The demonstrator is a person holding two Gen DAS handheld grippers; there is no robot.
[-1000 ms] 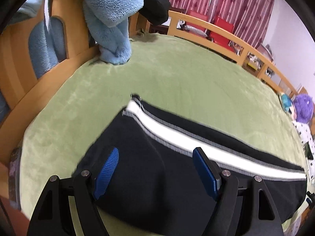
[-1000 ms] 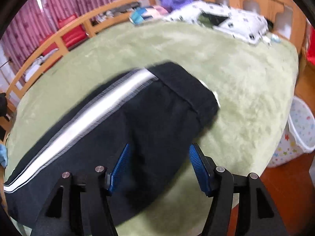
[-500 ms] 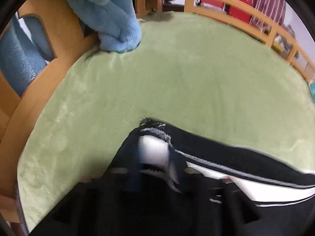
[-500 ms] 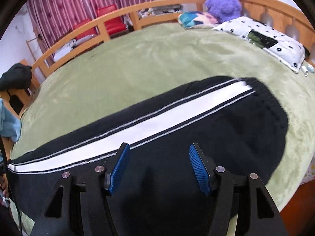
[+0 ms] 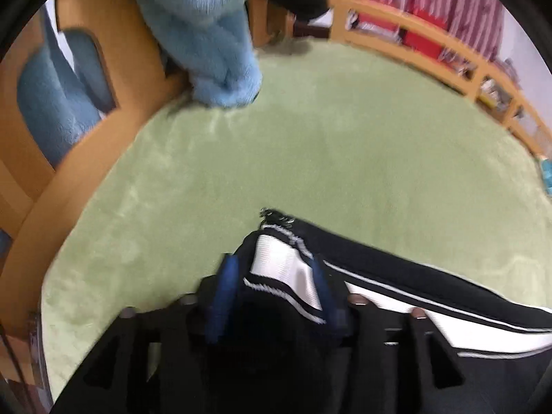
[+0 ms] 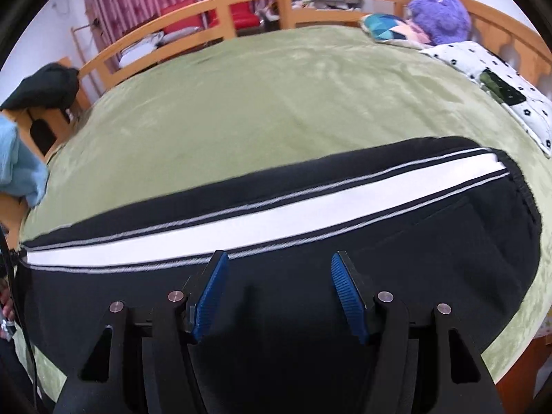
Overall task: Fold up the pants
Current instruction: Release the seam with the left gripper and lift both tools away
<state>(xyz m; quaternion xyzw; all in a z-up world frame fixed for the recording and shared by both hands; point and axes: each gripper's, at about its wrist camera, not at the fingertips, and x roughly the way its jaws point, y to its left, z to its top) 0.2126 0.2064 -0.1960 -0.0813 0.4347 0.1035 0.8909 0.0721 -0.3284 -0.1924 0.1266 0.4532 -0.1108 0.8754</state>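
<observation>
Black pants [image 6: 431,241] with a white side stripe lie folded lengthwise across the green bed [image 6: 276,103]. My left gripper [image 5: 276,283] is shut on the pants' leg-cuff end [image 5: 283,262], bunching the striped hem between its blue pads. My right gripper [image 6: 279,293] is open and hovers over the middle of the pants, with the waistband end to its right.
A light blue fleece blanket [image 5: 214,45] hangs over the wooden footboard [image 5: 69,158]. A wooden rail [image 6: 241,10] lines the far side. A spotted pillow [image 6: 493,82], a purple plush [image 6: 438,10] and a black garment [image 6: 45,86] sit at the bed's edges.
My left gripper has dropped onto the cuff end and closed on it. My right gripper has swung left from the waistband end to over the middle of the pants, still open.
</observation>
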